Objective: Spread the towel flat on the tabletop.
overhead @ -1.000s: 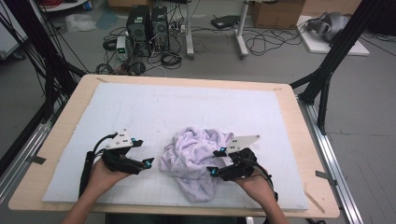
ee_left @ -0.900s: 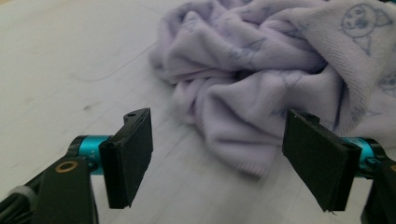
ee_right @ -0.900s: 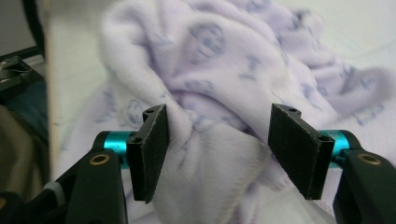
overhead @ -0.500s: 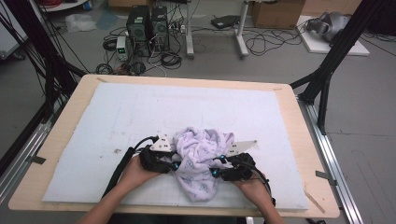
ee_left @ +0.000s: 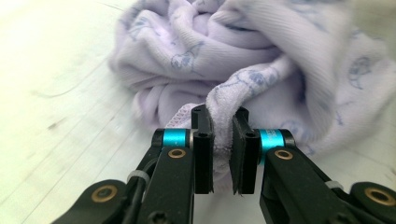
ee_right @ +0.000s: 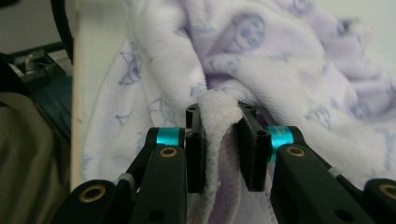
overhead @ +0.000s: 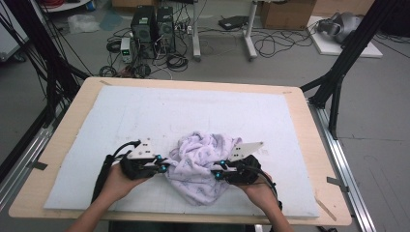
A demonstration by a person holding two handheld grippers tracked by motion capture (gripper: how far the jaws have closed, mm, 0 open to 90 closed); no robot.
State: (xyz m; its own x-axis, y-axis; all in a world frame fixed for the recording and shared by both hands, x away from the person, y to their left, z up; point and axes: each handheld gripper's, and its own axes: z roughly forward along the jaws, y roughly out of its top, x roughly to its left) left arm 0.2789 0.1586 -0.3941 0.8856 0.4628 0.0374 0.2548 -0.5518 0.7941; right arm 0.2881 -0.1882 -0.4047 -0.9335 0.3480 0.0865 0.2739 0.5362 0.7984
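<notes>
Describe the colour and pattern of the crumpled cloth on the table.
The crumpled terry cloth is pale lilac with small blue-purple printed figures, clearest in the right gripper view.

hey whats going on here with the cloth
A person at the table works on a crumpled lilac printed cloth lying on the white mat, a hand-held gripper on each side of it. The left gripper has just been closing its jaws, and a fold of the cloth's edge is now pinched between them. The right gripper has done the same on the other side. The cloth is bunched, not yet spread out.
</notes>
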